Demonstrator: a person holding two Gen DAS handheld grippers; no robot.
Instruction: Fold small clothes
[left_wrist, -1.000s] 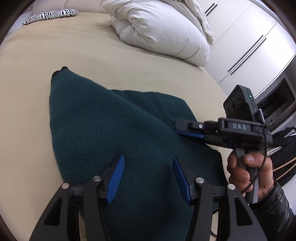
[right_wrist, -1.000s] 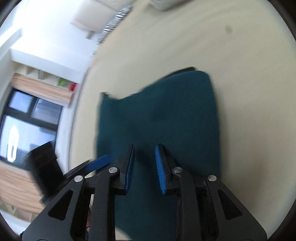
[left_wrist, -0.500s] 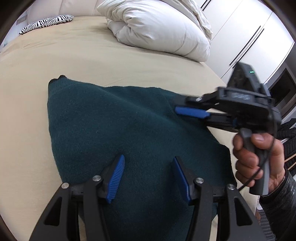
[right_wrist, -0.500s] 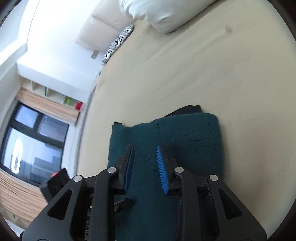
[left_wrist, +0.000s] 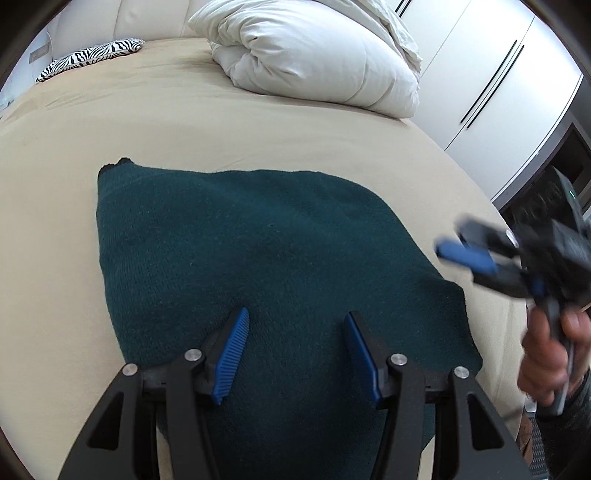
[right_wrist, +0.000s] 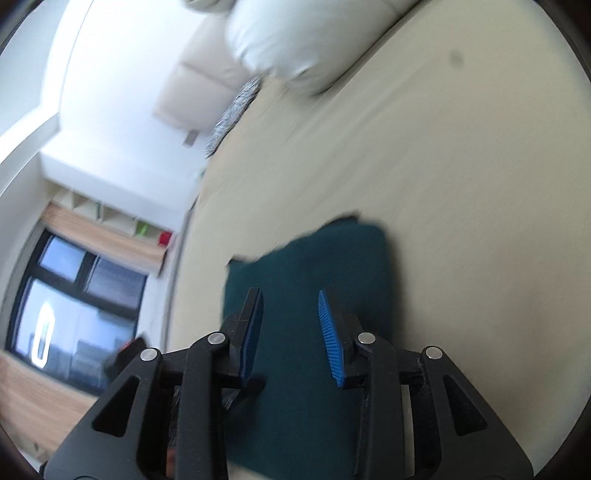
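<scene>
A dark green knitted garment (left_wrist: 258, 251) lies folded flat on the beige bed (left_wrist: 184, 118). My left gripper (left_wrist: 295, 332) hovers over its near edge, open and empty. My right gripper (left_wrist: 465, 254) shows blurred at the right of the left wrist view, off the garment's right edge, held in a hand. In the right wrist view my right gripper (right_wrist: 290, 314) is open and empty above the garment (right_wrist: 314, 266), which looks blurred.
A white folded duvet (left_wrist: 317, 51) lies at the far side of the bed. A zebra-print pillow (left_wrist: 88, 55) is at the far left. White wardrobe doors (left_wrist: 498, 92) stand to the right. A window (right_wrist: 74, 314) is beyond the bed's left side.
My right gripper has let go of the garment, opened wider and pulled back to the right off it. The garment's right side now lies flat. My left gripper stays open.
</scene>
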